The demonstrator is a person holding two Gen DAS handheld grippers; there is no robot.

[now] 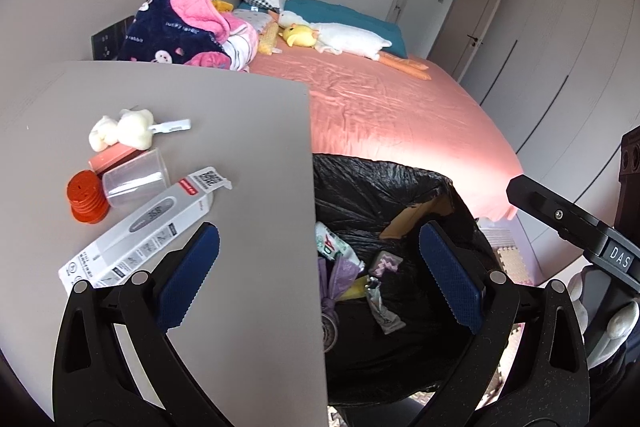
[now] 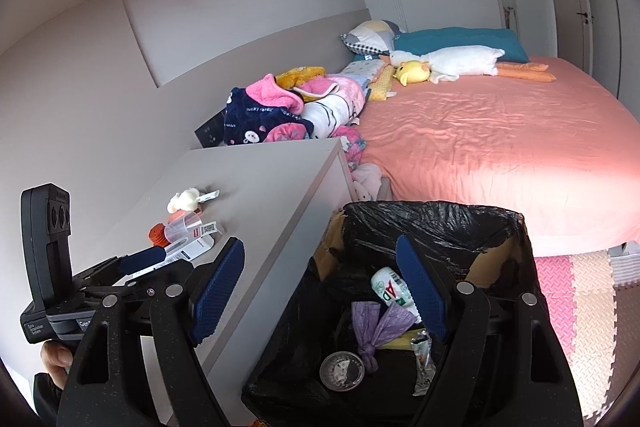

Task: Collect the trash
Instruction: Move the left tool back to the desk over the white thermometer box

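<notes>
Litter is spread over the grey bedside table: a long white thermometer box lies nearest, with a clear plastic cup on its side and a stack of orange discs just beyond it, and a white crumpled wad further back. The left gripper is held with its blue pads wide apart and nothing between them, straddling the table's right edge. The right gripper is likewise spread and empty, above the black-lined bin standing right of the table. A small white bottle, a purple knotted bag and a round metal lid are seen inside it.
</notes>
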